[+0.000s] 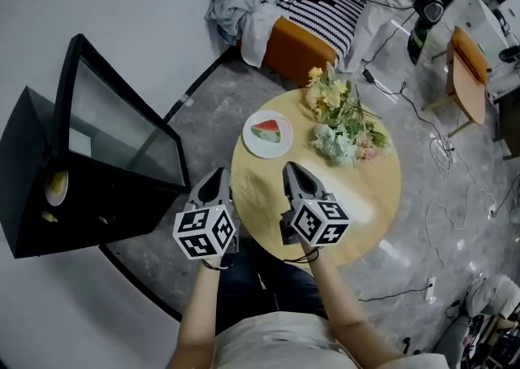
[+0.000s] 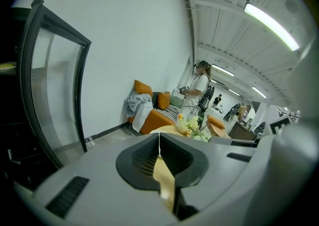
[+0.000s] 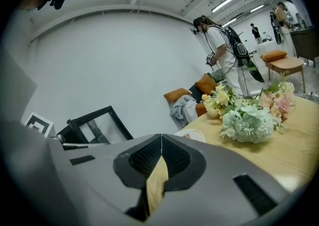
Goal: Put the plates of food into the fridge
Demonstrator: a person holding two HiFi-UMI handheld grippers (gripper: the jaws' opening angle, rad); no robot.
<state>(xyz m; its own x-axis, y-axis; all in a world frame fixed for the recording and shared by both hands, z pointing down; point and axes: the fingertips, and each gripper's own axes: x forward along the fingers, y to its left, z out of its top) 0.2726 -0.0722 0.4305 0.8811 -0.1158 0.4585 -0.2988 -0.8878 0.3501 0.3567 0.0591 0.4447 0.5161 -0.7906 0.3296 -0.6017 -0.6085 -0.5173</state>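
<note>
Head view shows the black glass-doored fridge (image 1: 122,213) open beside the round wooden desk (image 1: 366,188), which carries the white plate of watermelon (image 1: 267,132). Reaching seems in hand; next, jaws must part to take its rim. The left hand-held gripper (image 1: 218,172) and right hand-held gripper (image 1: 292,168), both pressed together and empty, point forward side by side.

I find the round table (image 1: 366,197) directly ahead of me. The plate of food (image 1: 267,133) sits on its far left part. The bunch of flowers (image 1: 348,125) lies to the right of the plate, apart from it. The fridge (image 1: 32,197) stands on the floor to the table's left, its door (image 1: 122,123) open toward the table. The sofa (image 1: 313,26) stands behind the table, against the wall. The left gripper (image 1: 218,174) hangs at the table's left rim. The right gripper (image 1: 291,168) hangs over the tabletop, on the near side of the plate.
</note>
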